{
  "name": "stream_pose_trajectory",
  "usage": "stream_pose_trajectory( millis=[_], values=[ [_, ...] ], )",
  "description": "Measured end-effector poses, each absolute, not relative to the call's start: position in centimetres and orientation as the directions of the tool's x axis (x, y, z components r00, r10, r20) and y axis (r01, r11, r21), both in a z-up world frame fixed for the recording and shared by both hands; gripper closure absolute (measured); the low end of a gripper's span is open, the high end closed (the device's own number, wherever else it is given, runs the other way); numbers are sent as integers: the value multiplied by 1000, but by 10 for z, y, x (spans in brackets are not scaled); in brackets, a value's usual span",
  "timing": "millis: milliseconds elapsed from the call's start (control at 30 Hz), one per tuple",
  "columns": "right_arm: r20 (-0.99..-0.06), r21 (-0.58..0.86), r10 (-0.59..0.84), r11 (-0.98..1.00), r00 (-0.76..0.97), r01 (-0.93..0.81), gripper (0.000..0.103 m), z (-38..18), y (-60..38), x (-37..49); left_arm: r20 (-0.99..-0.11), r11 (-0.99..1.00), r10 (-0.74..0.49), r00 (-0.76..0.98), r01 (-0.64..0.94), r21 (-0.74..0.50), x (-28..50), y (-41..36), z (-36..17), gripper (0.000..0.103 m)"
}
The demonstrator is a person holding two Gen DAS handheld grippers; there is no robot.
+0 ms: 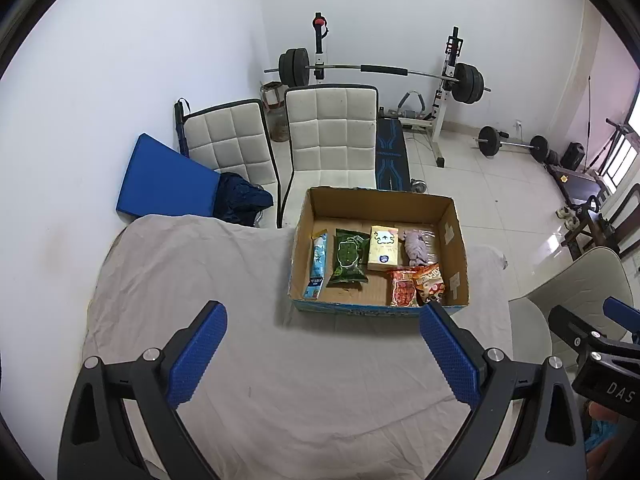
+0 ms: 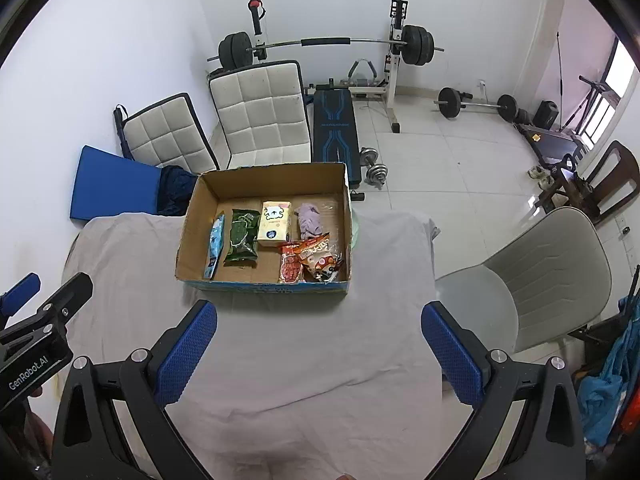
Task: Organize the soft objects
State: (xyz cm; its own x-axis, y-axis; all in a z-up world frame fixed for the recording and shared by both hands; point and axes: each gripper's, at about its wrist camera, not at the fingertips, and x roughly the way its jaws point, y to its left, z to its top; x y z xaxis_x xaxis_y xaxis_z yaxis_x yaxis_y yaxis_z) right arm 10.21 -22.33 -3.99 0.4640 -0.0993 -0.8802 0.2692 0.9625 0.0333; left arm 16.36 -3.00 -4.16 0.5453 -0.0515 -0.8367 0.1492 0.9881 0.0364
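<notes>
Cardboard box (image 1: pixel 454 236) holding soft packets, both tools agape, empty, above cloth (image 2: pixel 280 340)

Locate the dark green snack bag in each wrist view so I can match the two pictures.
Left wrist: the dark green snack bag lies in the cardboard box, right of centre, second item from the box's left.
Right wrist: the same bag lies left of centre, again second from the left.
Shared landmark: the pale yellow tissue pack just right of it in both views.
</notes>
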Motion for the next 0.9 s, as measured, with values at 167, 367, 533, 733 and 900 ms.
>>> stream_pose_trajectory(
  millis=[167, 367, 533, 733, 900],
  values=[
    [-871, -6, -140, 961, 470, 276, 0, -39, -221, 103, -837, 989, -39, 546, 143, 47, 166, -32, -44, 4],
    [-866, -37, -171, 959, 471, 281, 0, -40, -219, 104, -840, 989, -25, 543, 138, 59, 168, -33, -50, 4],
    [-865, -40, -173, 959, 471, 279, 0, -40, -218, 104, -839, 989, -22, 544, 136, 62, 170, -33, -53, 4],
    [-863, -40, -172, 960, 475, 276, 0, -42, -216, 104, -839, 989, -24, 543, 136, 60, 170, -33, -54, 4],
    [-861, -39, -170, 962, 480, 271, 0, -42, -216, 104, -842, 988, -23, 539, 139, 62, 169, -33, -56, 4]
  ],
)
